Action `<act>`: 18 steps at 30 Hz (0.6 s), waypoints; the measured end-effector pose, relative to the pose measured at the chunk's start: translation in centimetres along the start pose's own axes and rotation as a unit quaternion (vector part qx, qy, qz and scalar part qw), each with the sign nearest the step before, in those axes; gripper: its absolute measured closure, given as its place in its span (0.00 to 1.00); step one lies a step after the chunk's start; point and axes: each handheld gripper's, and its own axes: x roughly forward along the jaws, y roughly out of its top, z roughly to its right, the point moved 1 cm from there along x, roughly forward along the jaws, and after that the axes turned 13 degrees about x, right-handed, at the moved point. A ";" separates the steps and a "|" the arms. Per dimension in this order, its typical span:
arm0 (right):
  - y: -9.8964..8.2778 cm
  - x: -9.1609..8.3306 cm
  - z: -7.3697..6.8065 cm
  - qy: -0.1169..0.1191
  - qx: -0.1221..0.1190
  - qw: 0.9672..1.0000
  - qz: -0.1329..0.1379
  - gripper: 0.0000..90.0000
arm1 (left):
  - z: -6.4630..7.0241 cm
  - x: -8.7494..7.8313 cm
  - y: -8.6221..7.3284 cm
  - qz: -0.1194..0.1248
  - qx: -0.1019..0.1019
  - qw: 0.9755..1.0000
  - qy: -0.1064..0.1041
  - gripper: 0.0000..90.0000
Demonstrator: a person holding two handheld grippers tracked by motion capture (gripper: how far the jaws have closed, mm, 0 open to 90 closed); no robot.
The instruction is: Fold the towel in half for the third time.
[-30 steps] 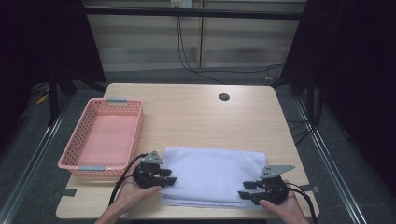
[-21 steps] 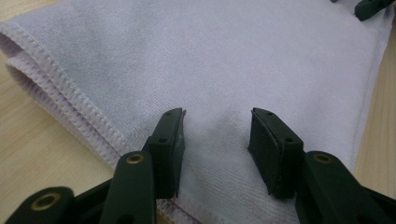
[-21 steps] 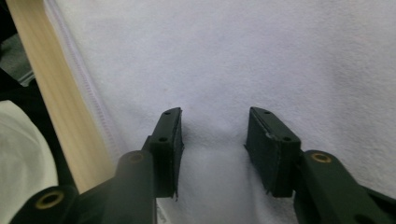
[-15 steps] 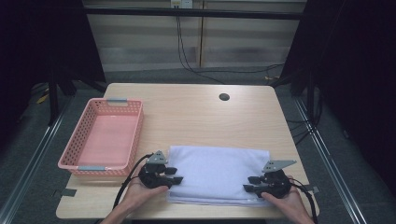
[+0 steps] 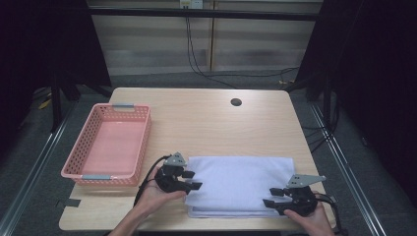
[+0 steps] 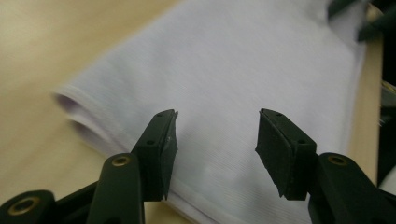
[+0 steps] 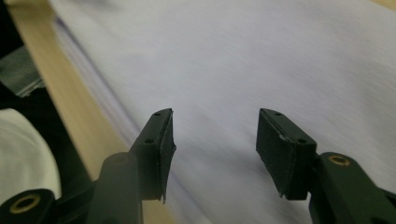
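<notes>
dark room, cables on floor behind light wood table (image 5: 206, 123). pink basket (image 5: 109, 145) at left edge. folded white cloth (image 5: 238, 184) flat at near edge. left gripper (image 5: 188, 179) and right gripper (image 5: 271, 196) at cloth ends, jaws just opened, gripping nothing.

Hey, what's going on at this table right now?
A person is working on a folded white cloth on a wooden table with a gripper in each hand. The left gripper is at the cloth's left edge and the right gripper at its near right corner. Both have just been opening, with nothing clamped between the jaws. A pink basket sits to the left, with nothing in it.
</notes>
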 end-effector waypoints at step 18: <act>5.9 13.9 -13.6 0.127 -0.096 0.985 -0.072 0.45 | -6.3 0.6 -0.1 0.019 -0.068 0.996 0.052 0.50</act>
